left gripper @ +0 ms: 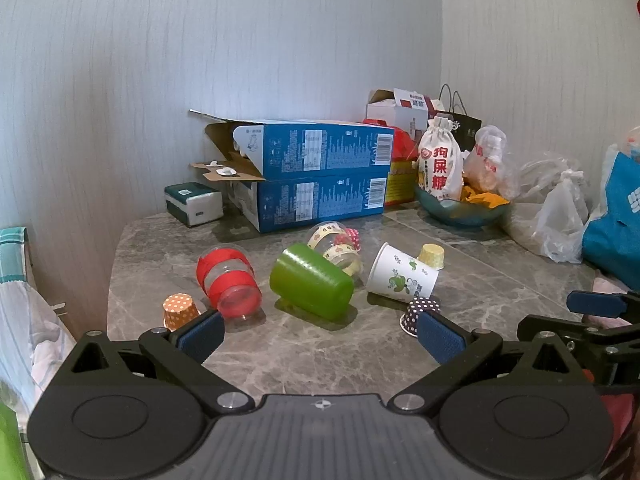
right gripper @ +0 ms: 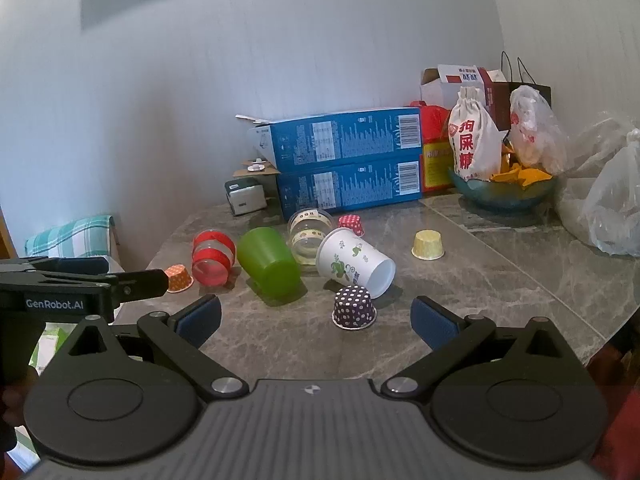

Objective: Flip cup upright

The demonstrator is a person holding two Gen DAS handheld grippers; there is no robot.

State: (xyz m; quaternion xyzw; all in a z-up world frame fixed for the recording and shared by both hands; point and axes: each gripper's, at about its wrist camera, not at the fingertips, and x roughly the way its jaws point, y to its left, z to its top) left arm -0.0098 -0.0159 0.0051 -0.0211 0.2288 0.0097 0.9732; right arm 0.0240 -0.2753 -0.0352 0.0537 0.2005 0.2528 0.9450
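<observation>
Cups lie tipped over on a grey marble-patterned table

Cups sit scattered mid-table: a green plastic cup (left gripper: 311, 281) on its side, a white paper cup with green leaf print (left gripper: 402, 273) on its side just right of it, a clear cup wrapped in red tape (left gripper: 229, 280) tipped over to the left, and a clear cup with cream patterned bands (left gripper: 335, 246) behind the green one. Small dotted paper cupcake liners stand inverted around them. The grey marble-patterned table (left gripper: 320, 344) meets a corner of pale striped wallpaper, where two stacked blue cardboard boxes (left gripper: 320, 176) and a teal glass bowl (left gripper: 460, 210) crowd the back edge. The left gripper (left gripper: 320, 332) hovers near the front edge, fingers spread wide, holding nothing; the right gripper (right gripper: 316, 322) is likewise released and empty.
</observation>
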